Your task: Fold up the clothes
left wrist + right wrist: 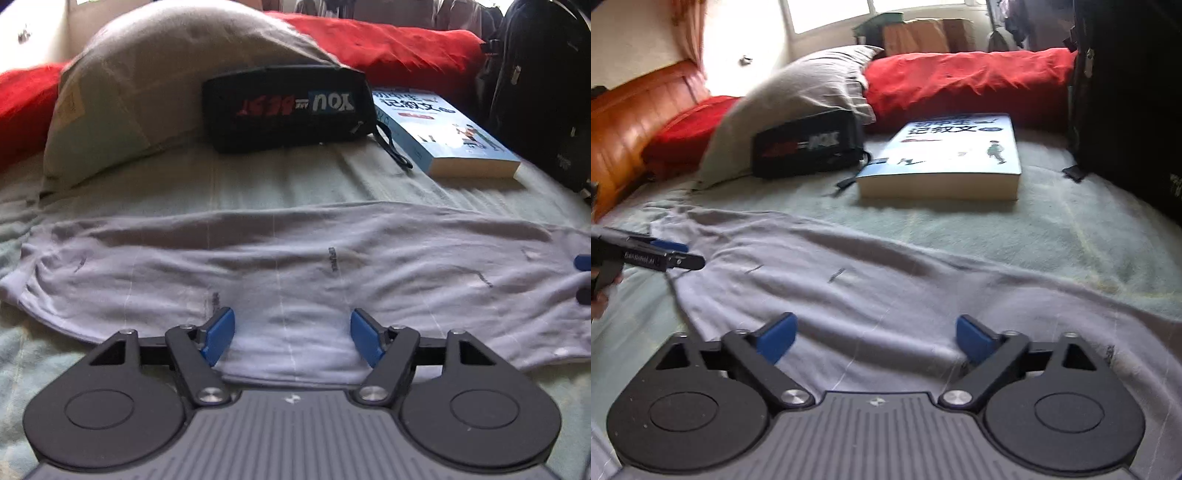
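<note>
Here you have 1 garment to deal with: a pale lilac-grey cotton T-shirt (295,266), spread flat across the pale green bedsheet (295,184) of the bed. You hold 2 grippers. Your left gripper (292,334) hovers low over the near edge of the shirt, its 2 blue-padded fingers (219,334) spread wide with only cloth showing between them. Your right gripper (875,338) sits over the shirt further to the right, its 2 fingers (777,336) likewise apart and holding nothing. In the right wrist view your left gripper shows again at the left edge, above the cloth.

Beyond the shirt lie 3 loose things, all well clear of it. 1 grey-beige pillow (159,81) leans at the back left. 1 black zip pouch (288,110) with red and white lettering rests against the pillow's front, its black wrist strap (395,147) trailing toward the book. 1 thick light-blue paperback book (945,158) lies flat just right of the pouch. Behind them runs 1 red blanket (967,85), rolled along the far edge of the bed. 1 tall black bag (1126,103) stands at the right, and an orange-brown padded headboard (631,125) closes off the left. Nothing sits on the shirt itself.

The shirt lies lengthwise from left to right, softly wrinkled, with long shallow creases running along it. A few small dark marks dot the fabric, and thin pale lines cross it. Its near hem looks doubled under your left gripper.
</note>
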### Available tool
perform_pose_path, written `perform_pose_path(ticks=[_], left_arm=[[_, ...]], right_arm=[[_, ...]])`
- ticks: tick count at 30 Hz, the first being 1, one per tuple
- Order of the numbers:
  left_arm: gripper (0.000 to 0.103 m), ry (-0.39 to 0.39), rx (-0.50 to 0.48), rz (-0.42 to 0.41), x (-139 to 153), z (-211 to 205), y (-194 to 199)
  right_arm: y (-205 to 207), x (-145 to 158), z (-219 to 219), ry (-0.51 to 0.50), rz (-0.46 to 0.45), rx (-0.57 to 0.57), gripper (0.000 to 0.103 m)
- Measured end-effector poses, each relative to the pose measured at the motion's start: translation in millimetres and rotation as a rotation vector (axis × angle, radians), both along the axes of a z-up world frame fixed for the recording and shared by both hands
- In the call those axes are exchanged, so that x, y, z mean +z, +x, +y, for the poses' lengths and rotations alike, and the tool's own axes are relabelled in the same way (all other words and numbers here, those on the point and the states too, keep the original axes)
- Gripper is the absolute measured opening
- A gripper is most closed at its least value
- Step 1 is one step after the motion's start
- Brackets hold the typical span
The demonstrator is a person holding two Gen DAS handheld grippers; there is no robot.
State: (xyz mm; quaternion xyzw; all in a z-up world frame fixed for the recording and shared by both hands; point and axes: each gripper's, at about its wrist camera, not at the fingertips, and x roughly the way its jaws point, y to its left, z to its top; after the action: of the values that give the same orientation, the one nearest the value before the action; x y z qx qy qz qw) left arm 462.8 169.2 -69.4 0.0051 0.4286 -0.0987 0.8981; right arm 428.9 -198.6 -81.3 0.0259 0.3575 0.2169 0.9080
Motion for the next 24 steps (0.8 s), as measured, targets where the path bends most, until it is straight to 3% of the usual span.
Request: perform_pose_path(ticks=[3, 24], left_arm=[[0.07, 0.002, 0.07, 0.009, 7, 10, 13], [0.068, -0.122, 0.201, 0.052, -5, 32, 47]], right_arm=[[-3, 4, 1, -0.004, 0.0, 0.013, 0.103], [-9, 7, -3, 0.122, 0.036, 0.044, 0.103]])
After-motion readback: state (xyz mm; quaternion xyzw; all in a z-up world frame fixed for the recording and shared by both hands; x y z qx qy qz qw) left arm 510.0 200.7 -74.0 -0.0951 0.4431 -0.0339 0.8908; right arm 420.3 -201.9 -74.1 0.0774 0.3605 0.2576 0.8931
